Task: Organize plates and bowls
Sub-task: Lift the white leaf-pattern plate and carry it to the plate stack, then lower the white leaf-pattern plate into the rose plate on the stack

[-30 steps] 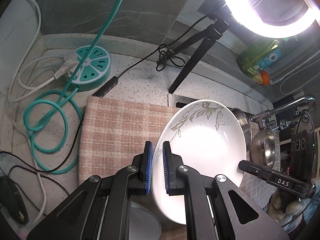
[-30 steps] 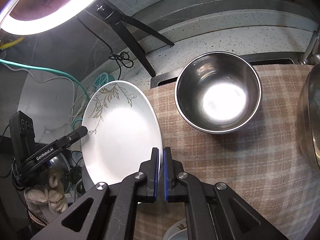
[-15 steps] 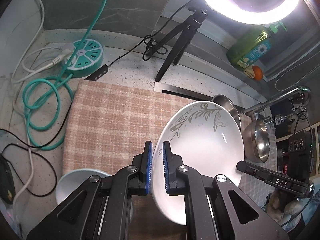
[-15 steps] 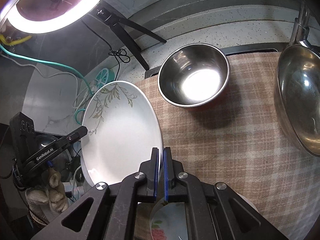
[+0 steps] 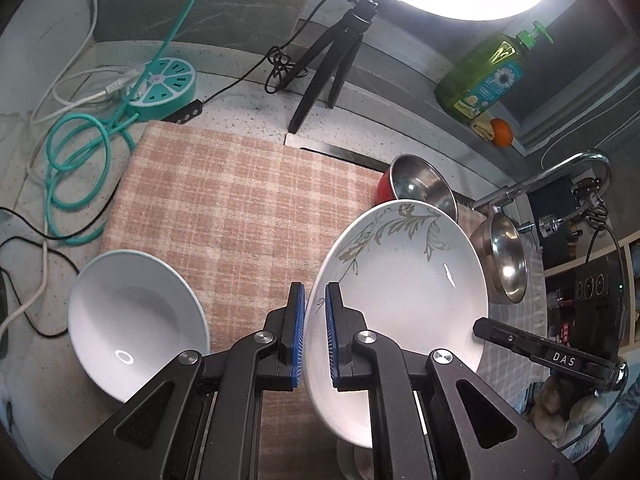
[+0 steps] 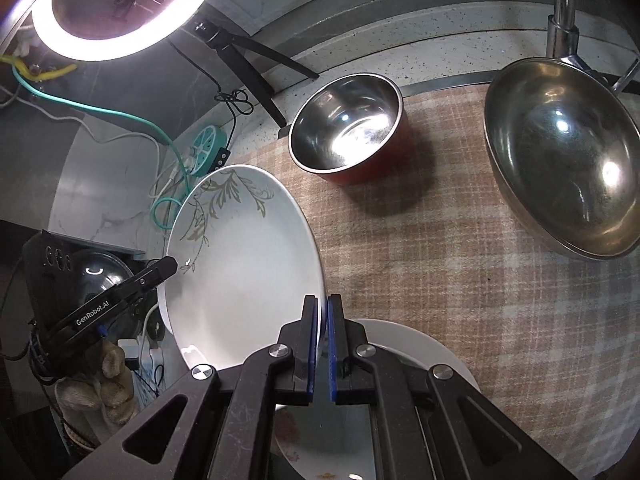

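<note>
A white plate with a leaf pattern (image 5: 404, 292) (image 6: 244, 260) hangs above the checked cloth (image 5: 248, 216), held by both grippers at opposite rims. My left gripper (image 5: 315, 304) is shut on its near-left rim. My right gripper (image 6: 323, 312) is shut on its right rim; it also shows in the left wrist view as a black finger (image 5: 520, 344) at the plate's right rim. A pale blue bowl (image 5: 132, 320) sits at the cloth's near-left corner. Under the right gripper lies a white flowered plate (image 6: 416, 344). A red-sided steel bowl (image 6: 348, 128) and a large steel bowl (image 6: 560, 156) stand farther back.
A ring light on a black tripod (image 5: 332, 68) stands behind the cloth. A teal power hub (image 5: 168, 84) with coiled cables lies at far left. A green soap bottle (image 5: 484, 76) and a faucet (image 5: 560, 172) are at right. A gloved hand (image 6: 100, 384) holds the left gripper.
Both grippers carried the leaf plate toward the near side of the cloth. The pale blue bowl and the flowered plate have come into view; the steel bowls now sit farther off.
</note>
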`<action>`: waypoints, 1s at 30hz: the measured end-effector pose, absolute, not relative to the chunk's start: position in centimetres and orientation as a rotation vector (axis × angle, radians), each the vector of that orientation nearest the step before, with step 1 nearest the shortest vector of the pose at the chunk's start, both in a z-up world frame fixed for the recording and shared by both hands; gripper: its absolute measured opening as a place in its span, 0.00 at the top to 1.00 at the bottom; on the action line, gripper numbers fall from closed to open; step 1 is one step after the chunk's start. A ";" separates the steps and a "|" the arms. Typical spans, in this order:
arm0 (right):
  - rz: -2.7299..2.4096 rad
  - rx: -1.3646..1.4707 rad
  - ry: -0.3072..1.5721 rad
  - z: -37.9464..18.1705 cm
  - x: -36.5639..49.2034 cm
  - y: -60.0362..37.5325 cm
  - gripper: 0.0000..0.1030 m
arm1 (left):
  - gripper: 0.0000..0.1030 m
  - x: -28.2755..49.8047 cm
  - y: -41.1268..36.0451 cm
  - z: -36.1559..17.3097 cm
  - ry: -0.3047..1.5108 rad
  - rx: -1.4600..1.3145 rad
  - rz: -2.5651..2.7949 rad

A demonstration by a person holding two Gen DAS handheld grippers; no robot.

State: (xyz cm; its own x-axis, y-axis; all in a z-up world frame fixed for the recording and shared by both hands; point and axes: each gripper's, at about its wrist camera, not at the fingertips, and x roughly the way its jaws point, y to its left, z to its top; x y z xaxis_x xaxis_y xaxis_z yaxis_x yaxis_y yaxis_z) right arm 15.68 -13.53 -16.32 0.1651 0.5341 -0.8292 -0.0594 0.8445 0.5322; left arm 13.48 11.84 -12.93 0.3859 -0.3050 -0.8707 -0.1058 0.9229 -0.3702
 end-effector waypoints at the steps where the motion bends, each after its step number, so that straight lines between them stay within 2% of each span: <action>1: 0.441 0.426 1.348 -16.3 15.5 -13.8 0.96 | 0.92 13.2 11.5 -13.0 1.178 -0.397 -0.131; 30: 0.443 0.420 1.394 -17.8 10.4 -19.5 0.96 | 0.92 7.2 5.8 -14.0 1.196 -0.408 -0.125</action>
